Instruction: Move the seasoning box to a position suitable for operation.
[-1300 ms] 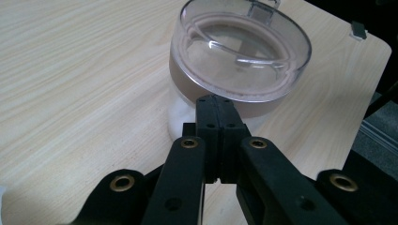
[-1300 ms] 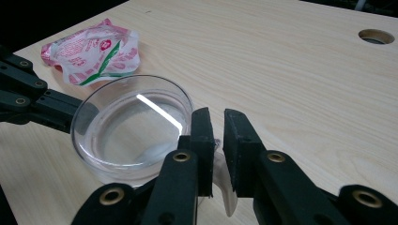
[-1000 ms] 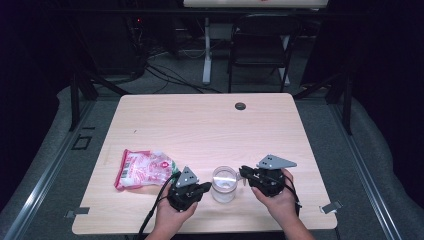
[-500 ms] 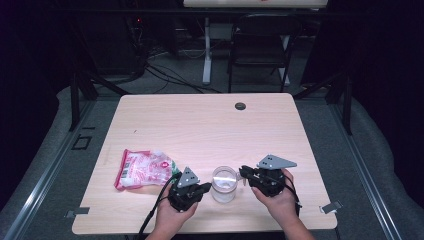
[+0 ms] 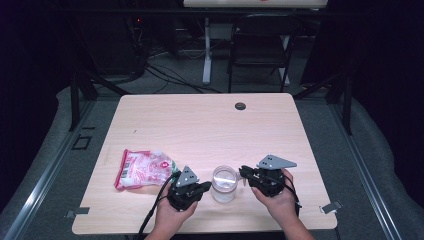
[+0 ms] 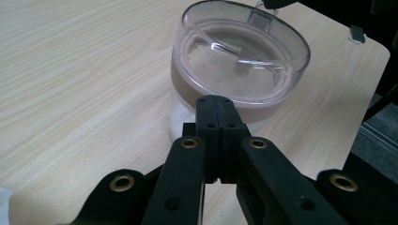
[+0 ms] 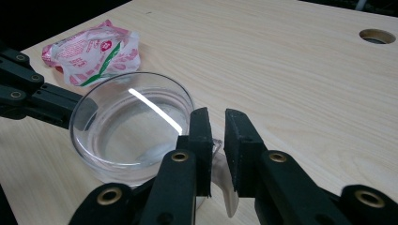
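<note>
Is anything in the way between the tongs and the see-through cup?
No, nothing visible is. The left tongs are shut right against the clear cup, and the right tongs straddle its handle at the rim.

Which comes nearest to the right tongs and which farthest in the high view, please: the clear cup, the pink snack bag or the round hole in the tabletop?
From the right tongs:
1. Clear cup: right beside them, toward the left tongs.
2. Pink snack bag: farther left, beyond the left tongs, near the table's left side.
3. Round hole: near the table's far edge.
</note>
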The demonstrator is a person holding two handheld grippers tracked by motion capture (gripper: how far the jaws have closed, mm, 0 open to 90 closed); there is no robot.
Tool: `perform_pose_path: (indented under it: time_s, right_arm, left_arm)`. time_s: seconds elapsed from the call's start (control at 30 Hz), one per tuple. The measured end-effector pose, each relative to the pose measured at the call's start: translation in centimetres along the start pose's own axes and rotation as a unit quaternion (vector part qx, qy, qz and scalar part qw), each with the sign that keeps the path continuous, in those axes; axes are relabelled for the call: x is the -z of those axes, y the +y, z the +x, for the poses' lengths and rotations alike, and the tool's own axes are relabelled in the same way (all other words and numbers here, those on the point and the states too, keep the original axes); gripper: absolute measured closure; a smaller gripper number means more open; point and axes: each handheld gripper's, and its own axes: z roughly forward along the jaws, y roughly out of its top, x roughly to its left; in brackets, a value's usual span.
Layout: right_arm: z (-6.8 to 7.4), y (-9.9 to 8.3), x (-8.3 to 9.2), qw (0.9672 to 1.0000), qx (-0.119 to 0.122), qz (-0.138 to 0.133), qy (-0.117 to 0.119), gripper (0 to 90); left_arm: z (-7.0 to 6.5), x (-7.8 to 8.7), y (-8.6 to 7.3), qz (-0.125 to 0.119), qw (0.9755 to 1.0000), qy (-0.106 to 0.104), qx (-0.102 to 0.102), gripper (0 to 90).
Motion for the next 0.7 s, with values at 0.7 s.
perform_pose_path:
  time_s: [0.7]
  right_arm:
    - [-0.14, -0.17, -0.03, 1.0000, -0.007, -0.006, 0.001, 81.3]
  left_arm:
    - [-0.10, 0.60, 0.82, -0.017, 0.9998, 0.003, -0.001, 90.0]
